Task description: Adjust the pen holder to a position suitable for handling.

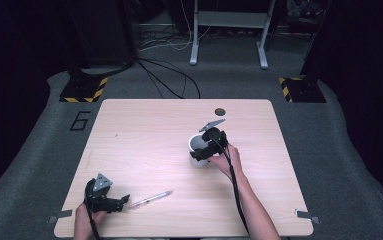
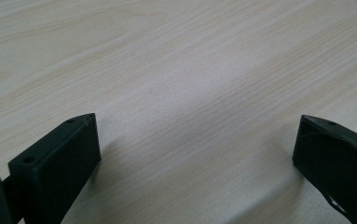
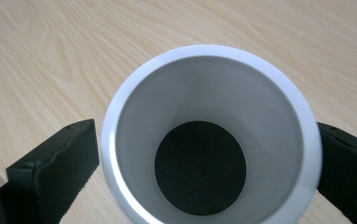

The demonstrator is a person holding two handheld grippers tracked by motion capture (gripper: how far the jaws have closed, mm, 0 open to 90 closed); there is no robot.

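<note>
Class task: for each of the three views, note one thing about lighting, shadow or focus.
High view: the table is brightly lit while the surroundings sit in deep darkness. Left gripper view: soft shadow falls beside the left hand-held gripper. Right gripper view: the white cup has an evenly lit wall and a dark bottom.

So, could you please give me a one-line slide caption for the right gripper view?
Right tongs straddle an upright white cup, one jaw on either side, on the pale wooden table.
</note>
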